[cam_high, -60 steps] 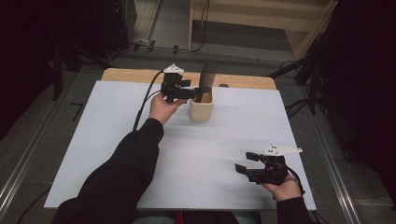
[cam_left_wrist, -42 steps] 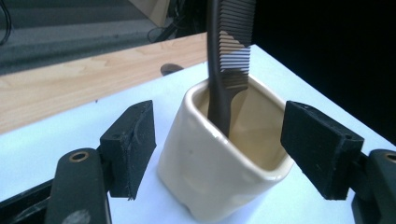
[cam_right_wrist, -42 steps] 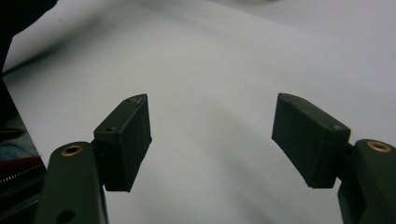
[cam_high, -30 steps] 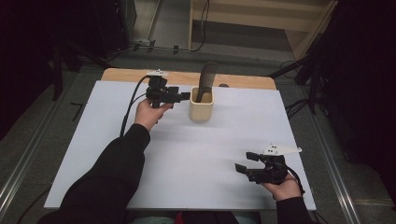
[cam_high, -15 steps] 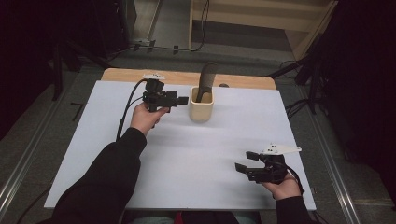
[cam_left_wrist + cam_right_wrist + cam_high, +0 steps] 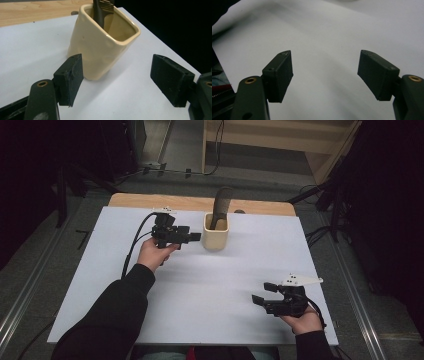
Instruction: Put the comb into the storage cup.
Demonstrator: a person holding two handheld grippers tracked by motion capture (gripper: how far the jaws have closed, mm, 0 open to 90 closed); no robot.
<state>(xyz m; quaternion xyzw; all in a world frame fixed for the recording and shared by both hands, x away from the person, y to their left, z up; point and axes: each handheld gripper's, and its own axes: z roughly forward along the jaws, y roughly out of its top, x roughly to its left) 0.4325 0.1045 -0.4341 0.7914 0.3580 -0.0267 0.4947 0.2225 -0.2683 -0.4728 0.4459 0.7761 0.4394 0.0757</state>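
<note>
Left gripper (image 6: 196, 236) hangs open just beside the cream cup (image 6: 215, 232).

Cream cup (image 6: 215, 232), dark comb (image 6: 221, 207)

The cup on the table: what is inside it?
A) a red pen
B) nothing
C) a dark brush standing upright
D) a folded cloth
C: a dark brush stands in the cream cup, its top rising above the rim; the left gripper view shows its handle inside the cup.
</note>
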